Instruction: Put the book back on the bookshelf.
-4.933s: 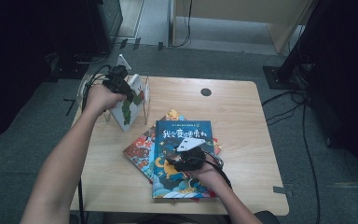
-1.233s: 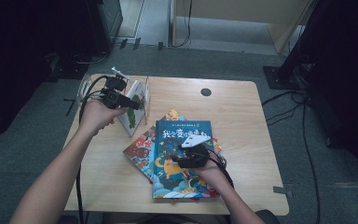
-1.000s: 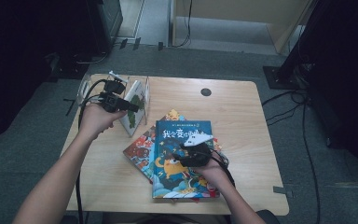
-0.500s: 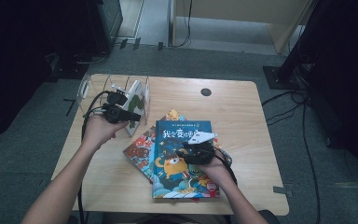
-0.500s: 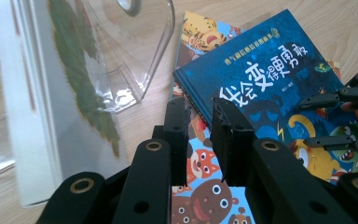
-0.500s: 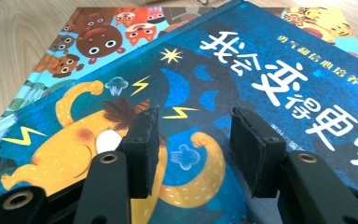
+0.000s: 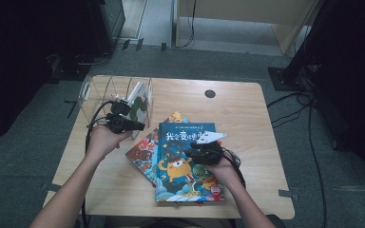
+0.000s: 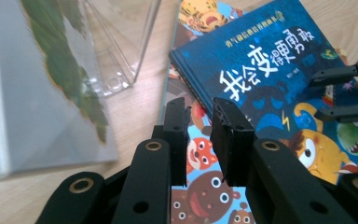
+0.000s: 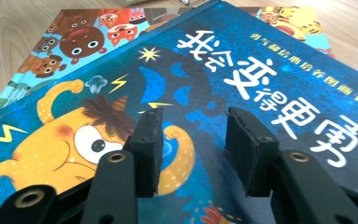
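Hovering right gripper (image 9: 193, 140), jaws part-closed, empty.

Clearance around the book stack

The far right half of the wooden table (image 7: 247, 102) is open for passage. The clear rack (image 7: 105, 90) with its upright book (image 7: 140, 102) blocks the far left; the blue book (image 7: 187, 164) and the book beneath (image 7: 142, 154) cover the centre.
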Available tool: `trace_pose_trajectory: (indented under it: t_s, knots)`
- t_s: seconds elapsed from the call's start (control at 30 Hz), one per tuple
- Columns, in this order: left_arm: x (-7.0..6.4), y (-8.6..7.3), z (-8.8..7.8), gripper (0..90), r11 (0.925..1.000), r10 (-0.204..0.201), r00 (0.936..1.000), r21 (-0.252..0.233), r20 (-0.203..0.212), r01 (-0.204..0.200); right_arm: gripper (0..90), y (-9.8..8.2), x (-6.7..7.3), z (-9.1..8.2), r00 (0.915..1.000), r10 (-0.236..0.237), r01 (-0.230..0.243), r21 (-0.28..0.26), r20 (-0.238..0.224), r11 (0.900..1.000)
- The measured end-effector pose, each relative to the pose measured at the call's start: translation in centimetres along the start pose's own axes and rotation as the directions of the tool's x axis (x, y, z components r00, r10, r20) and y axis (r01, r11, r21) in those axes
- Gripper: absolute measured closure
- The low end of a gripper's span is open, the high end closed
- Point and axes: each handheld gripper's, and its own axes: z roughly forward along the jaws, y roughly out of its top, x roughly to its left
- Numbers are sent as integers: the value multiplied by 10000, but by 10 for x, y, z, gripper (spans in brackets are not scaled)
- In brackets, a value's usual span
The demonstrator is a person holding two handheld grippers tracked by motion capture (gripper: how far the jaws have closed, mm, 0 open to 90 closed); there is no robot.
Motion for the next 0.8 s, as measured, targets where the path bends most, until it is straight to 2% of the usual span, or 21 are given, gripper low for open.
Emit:
trace_pose_trajectory:
  t_s: [0.17, 0.27, 0.5, 0.6, 0.8]
  knots:
    - [-5, -9, 9, 767, 9999, 54, 9999, 107, 112, -55, 605, -3, -6, -4, 9997, 129, -129, -1, 203, 9999]
    - [-6, -13, 14, 761, 9996, 115, 9999, 249, 3, -115, 611, -6, -9, -6, 9991, 297, -300, 88, 307, 9995]
    - [-11, -19, 25, 764, 9994, 206, 9997, 263, 96, -209, 626, -12, -15, -9, 9973, 524, -528, 65, 515, 9986]
    - [-16, -22, 34, 764, 9979, 466, 9988, 441, 136, -471, 642, -13, -16, -11, 9967, 530, -536, 75, 607, 9985]
    - [-19, -31, 42, 765, 9982, 498, 9982, 330, 327, -508, 685, -16, -20, -15, 9946, 764, -765, -21, 698, 9971]
